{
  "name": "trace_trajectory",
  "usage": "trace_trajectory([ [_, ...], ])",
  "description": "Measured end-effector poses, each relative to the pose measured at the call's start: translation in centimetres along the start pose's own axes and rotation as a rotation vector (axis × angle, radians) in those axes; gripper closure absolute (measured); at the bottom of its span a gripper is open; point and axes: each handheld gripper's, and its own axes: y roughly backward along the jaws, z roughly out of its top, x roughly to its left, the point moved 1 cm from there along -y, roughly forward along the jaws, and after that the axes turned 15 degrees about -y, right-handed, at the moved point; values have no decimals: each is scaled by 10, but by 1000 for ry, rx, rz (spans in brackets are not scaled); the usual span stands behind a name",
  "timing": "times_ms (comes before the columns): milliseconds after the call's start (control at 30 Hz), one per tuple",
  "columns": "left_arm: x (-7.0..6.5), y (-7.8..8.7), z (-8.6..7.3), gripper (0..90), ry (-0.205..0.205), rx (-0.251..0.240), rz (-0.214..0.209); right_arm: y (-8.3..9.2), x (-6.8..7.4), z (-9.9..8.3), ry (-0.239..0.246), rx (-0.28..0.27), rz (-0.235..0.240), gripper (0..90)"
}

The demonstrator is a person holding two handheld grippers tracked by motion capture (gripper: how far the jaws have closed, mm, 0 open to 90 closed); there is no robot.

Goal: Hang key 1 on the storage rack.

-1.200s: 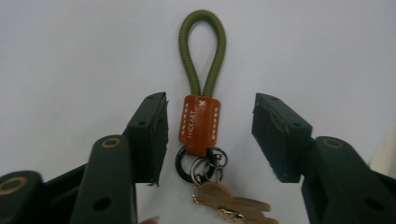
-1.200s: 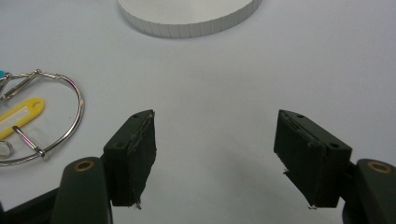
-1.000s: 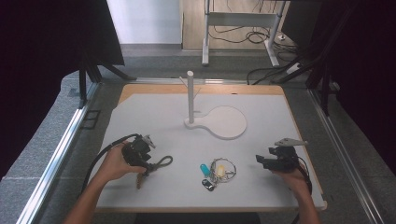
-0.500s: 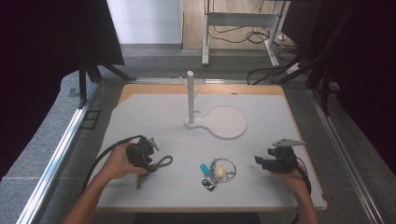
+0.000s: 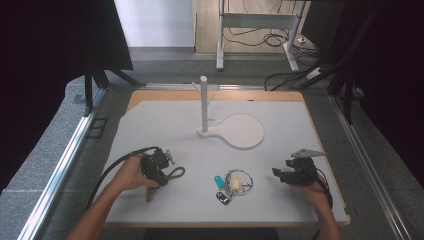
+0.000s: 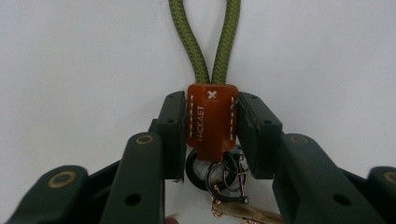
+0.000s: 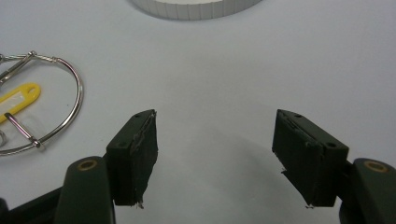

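Note:
My left gripper (image 6: 211,128) is shut on the brown leather tag (image 6: 211,116) of a keychain. Its olive-green rope loop (image 6: 205,42) runs ahead over the white table, and dark key rings (image 6: 224,175) hang behind the tag between the jaws. In the high view this gripper (image 5: 161,169) sits at the near left, with the rope loop (image 5: 178,173) to its right. My right gripper (image 7: 217,156) is open over bare table at the near right (image 5: 281,175). Between the grippers lies a wire ring (image 5: 239,181) with a yellow tag (image 7: 16,100) and a blue tag (image 5: 218,180).
A white stand with an upright post (image 5: 203,100) and a round flat base (image 5: 245,131) stands mid-table; the base's rim (image 7: 196,8) lies ahead of my right gripper. The white mat (image 5: 150,125) ends at a wooden edge on the right and at the back.
The left hand and its gripper have shifted slightly toward the near edge with the keychain. The right gripper has barely moved.

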Motion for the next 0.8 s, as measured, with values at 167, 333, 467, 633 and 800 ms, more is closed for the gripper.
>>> trace_trajectory([
  [167, -1, 0, 1, 665, -2, 5, 3, 2, 2, 1, 14, -21, -3, 324],
  [333, -2, 0, 1, 671, -5, 4, 12, 0, 4, 0, 22, -19, -4, 324],
  [467, -2, 5, -2, 674, 10, -32, 30, -2, 3, -1, 17, -10, -8, 324],
  [633, -2, 20, -7, 674, 19, -98, 17, -2, 3, -1, 16, -7, -7, 324],
  [800, -6, 38, -10, 674, 30, -177, 23, -3, 4, -2, 18, -6, -9, 323],
])
